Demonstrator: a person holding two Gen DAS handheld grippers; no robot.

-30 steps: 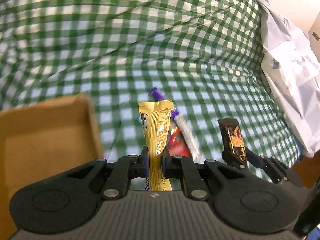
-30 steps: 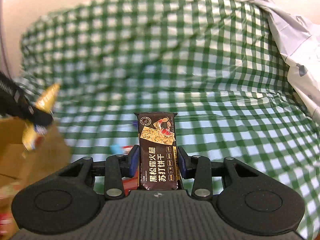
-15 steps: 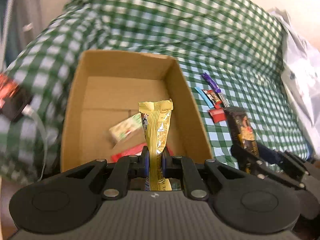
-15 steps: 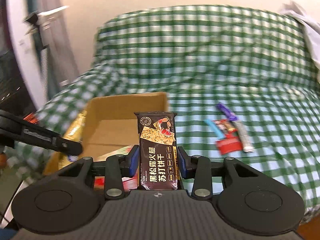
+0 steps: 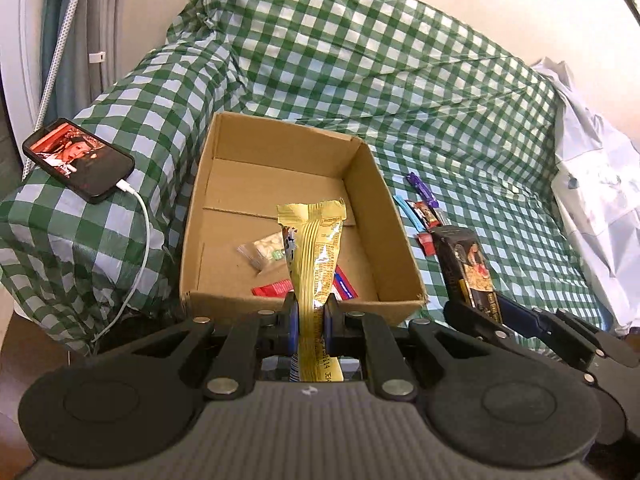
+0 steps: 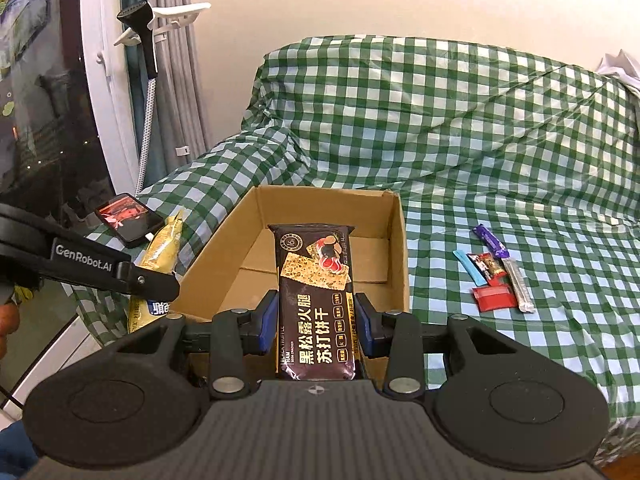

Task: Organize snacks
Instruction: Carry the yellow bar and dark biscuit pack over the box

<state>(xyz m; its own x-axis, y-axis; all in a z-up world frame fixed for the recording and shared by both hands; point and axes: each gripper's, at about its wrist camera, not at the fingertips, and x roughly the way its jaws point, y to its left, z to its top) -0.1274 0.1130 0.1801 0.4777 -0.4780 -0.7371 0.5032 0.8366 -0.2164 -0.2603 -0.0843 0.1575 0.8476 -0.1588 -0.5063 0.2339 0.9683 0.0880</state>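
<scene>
1. left wrist view: the left gripper (image 5: 310, 320) is squeezed tight on a yellow snack bag (image 5: 314, 256) that stands up between its fingers.
2. the bag is held just above the near wall of the cardboard box (image 5: 370, 188), which sits on the green checked cloth (image 5: 400, 80).
3. inside the box lie a clear nut packet (image 5: 262, 250) and a red packet (image 5: 272, 290).
4. to the right of the box, small candies (image 5: 420, 208) lie on the cloth, near it but not touching.
5. the right gripper shows at the right side, holding the dark cracker pack (image 5: 466, 268).
6. a phone (image 5: 78, 160) with a white cable (image 5: 140, 248) lies on the cloth to the left of the box.
7. a white sheet (image 5: 592, 184) is bunched at the far right.
8. right wrist view: the right gripper (image 6: 316, 326) is clamped on the dark cracker pack (image 6: 314, 296), upright over the near edge of the box (image 6: 396, 256).
9. the left gripper comes in from the left with the yellow bag (image 6: 160, 252), beside the box.
10. the candies (image 6: 496, 272) lie on the cloth to the right.
</scene>
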